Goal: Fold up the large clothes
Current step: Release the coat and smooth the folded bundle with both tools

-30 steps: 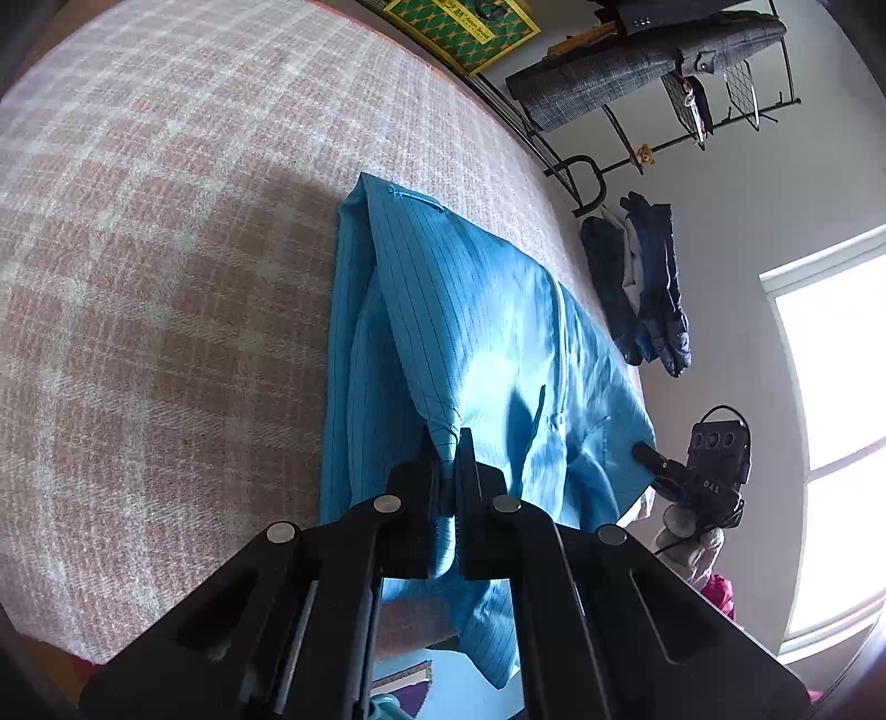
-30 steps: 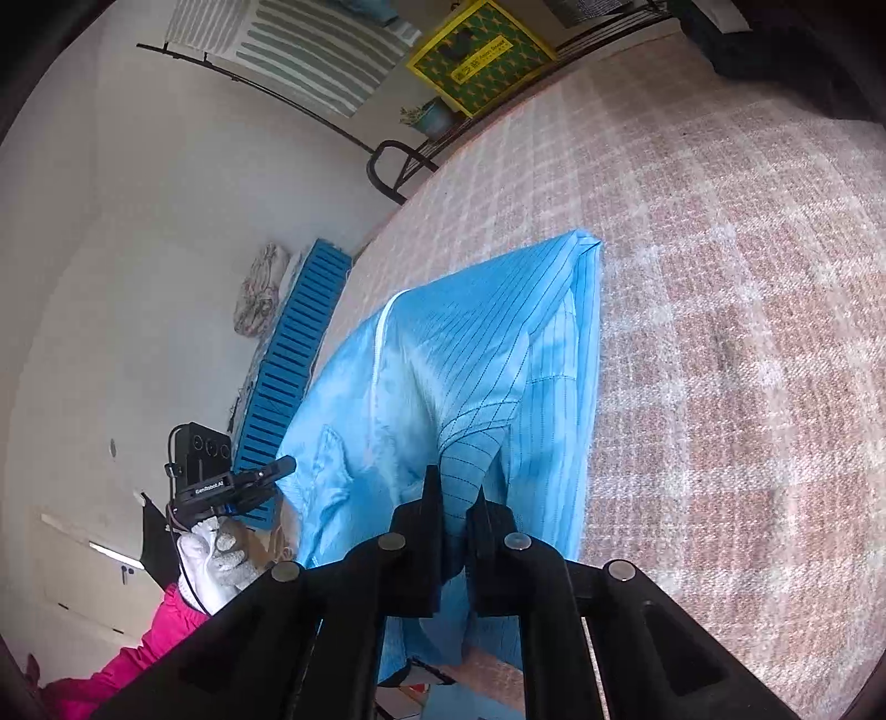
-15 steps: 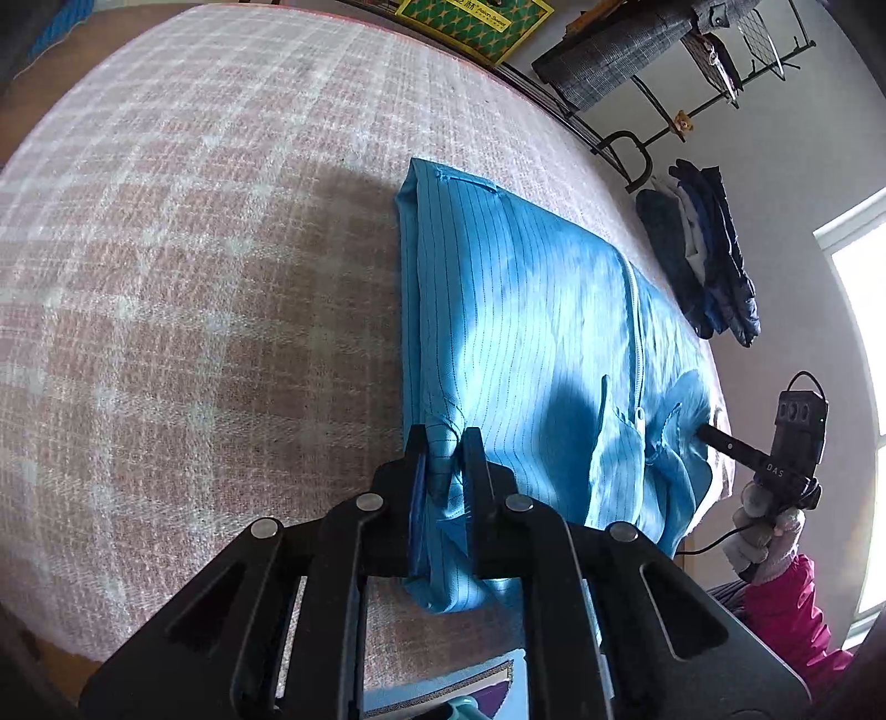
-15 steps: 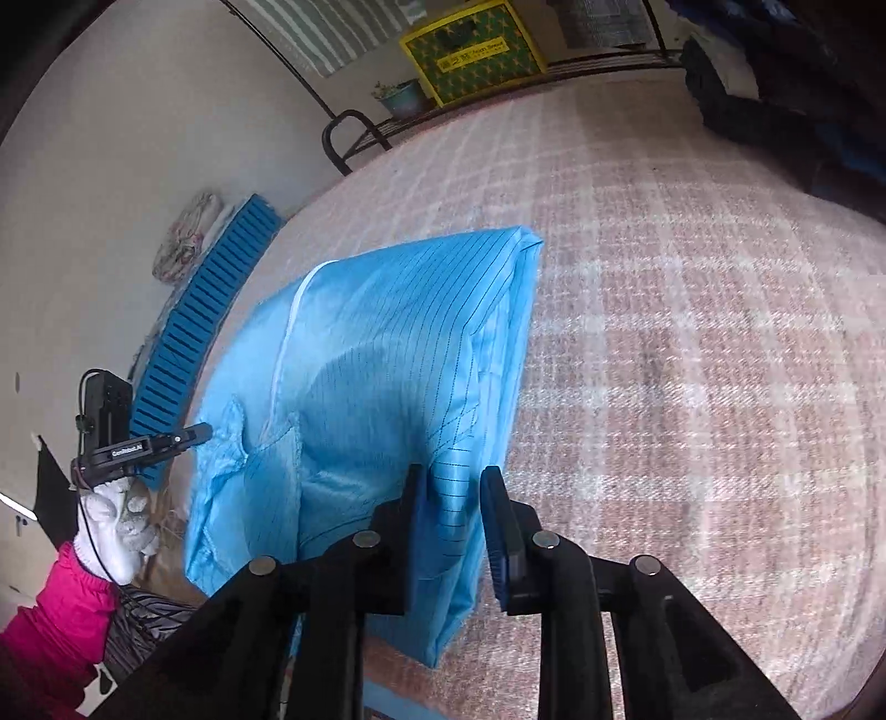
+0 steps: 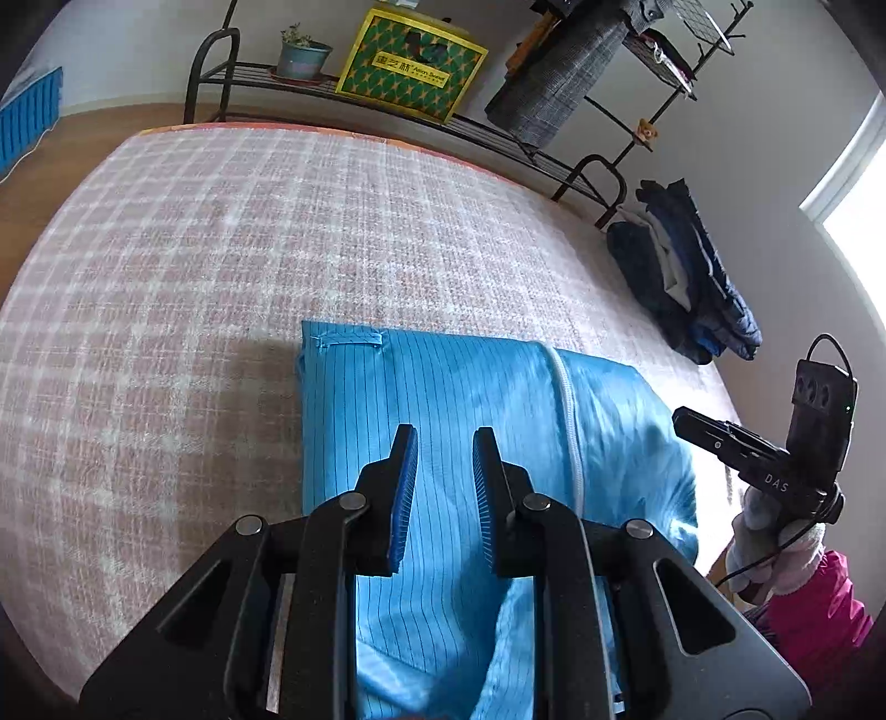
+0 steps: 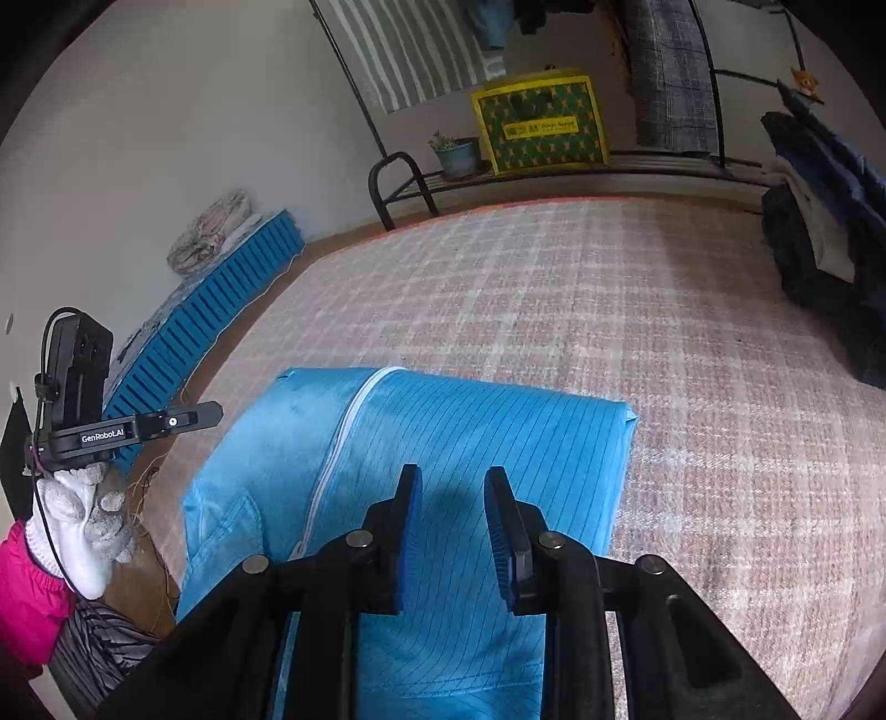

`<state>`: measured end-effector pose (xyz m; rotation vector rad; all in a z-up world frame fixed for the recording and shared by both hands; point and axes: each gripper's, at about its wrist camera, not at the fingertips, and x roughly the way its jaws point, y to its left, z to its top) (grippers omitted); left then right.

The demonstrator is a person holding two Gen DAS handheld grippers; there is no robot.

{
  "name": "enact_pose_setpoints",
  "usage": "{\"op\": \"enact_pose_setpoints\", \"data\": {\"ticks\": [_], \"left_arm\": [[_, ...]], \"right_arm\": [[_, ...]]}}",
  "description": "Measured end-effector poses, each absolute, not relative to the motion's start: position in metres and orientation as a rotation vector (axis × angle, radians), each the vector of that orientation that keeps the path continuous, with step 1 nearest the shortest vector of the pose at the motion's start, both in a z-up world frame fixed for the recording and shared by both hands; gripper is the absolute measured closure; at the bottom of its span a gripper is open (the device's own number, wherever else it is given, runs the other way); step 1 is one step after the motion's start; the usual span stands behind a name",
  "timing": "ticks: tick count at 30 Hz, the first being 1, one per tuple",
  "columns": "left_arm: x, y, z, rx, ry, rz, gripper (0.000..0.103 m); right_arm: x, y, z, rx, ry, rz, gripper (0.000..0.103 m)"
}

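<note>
Counted one blue garment (image 5: pixel 470 399), folded flat near the front edge of one plaid-covered bed (image 5: pixel 221 266), with one white zip (image 5: pixel 565 399) down it. Counted two tongs: left tongs (image 5: pixel 444 437) released, jaws just widened, poised over the cloth with nothing pinched; right tongs (image 6: pixel 454 476) likewise let go after parting, bare of fabric between the pads. Counted one yellow-green box (image 5: pixel 412 66) and one potted plant (image 5: pixel 302 55) on the low rack beyond the bed.

From the left wrist only: one sewn loop (image 5: pixel 349 339) at the garment's far corner, one bright window (image 5: pixel 853 205), and the gloved right hand (image 5: pixel 775 543) at the picture's right edge. From the right wrist only: one blue slatted panel (image 6: pixel 221 299) along the wall, one striped cloth (image 6: pixel 421 50) hung above, and the gloved left hand (image 6: pixel 83 520) in a pink sleeve.
</note>
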<state>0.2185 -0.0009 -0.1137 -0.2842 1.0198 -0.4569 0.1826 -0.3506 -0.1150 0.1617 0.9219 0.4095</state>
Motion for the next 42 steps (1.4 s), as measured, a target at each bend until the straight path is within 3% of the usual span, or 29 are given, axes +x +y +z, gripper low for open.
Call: {"op": "enact_pose_setpoints", "data": {"ticks": [6,19,29,42], "left_arm": [[0.230,-0.004,-0.176,-0.280,1.164,-0.400,0.085],[0.247,-0.038,-0.115,-0.225,1.048,-0.464,0.085],[0.291,-0.057,-0.171,-0.204,1.161,-0.427,0.087],[0.237,0.011,-0.130,-0.363,1.078,-0.470,0.087]], "right_arm": [[0.190,-0.355,-0.164,0.067,1.026,0.357,0.084],[0.207,-0.328,-0.095,0.078,0.905,0.411,0.079],[0.250,-0.278,-0.163,-0.080,1.098,0.387,0.081],[0.175,-0.351,-0.116,0.166,1.010,0.451,0.076]]}}
